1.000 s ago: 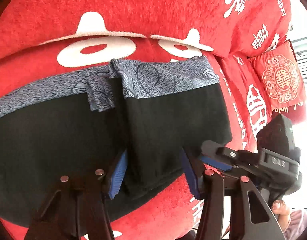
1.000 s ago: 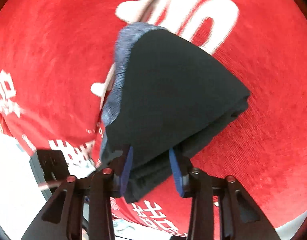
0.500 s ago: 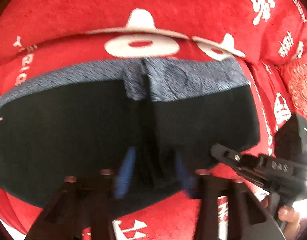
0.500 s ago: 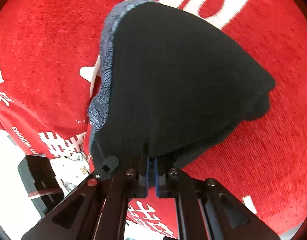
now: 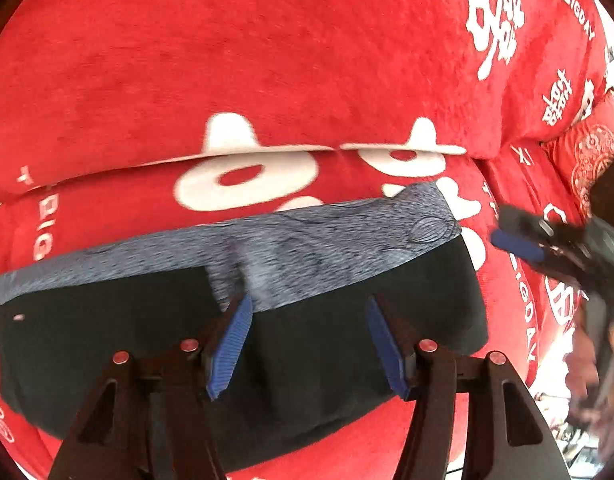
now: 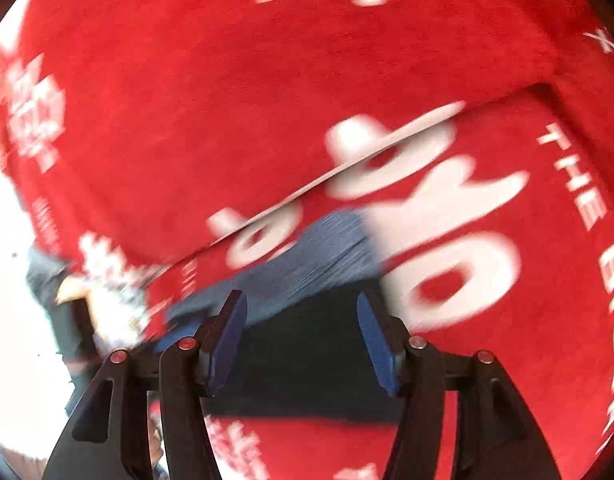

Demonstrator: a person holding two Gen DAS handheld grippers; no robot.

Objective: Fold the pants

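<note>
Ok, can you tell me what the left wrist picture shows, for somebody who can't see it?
Folded black pants with a grey waistband lie on a red sofa cover printed with white characters. The left hand-held gripper hangs open above them.

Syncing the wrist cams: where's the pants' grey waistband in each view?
Left wrist: waistband spans the middle, above the open left gripper.
Right wrist: blurred waistband lies centre, just above the open right gripper.
Shared landmark: white hat-shaped print on the red cover.
</note>
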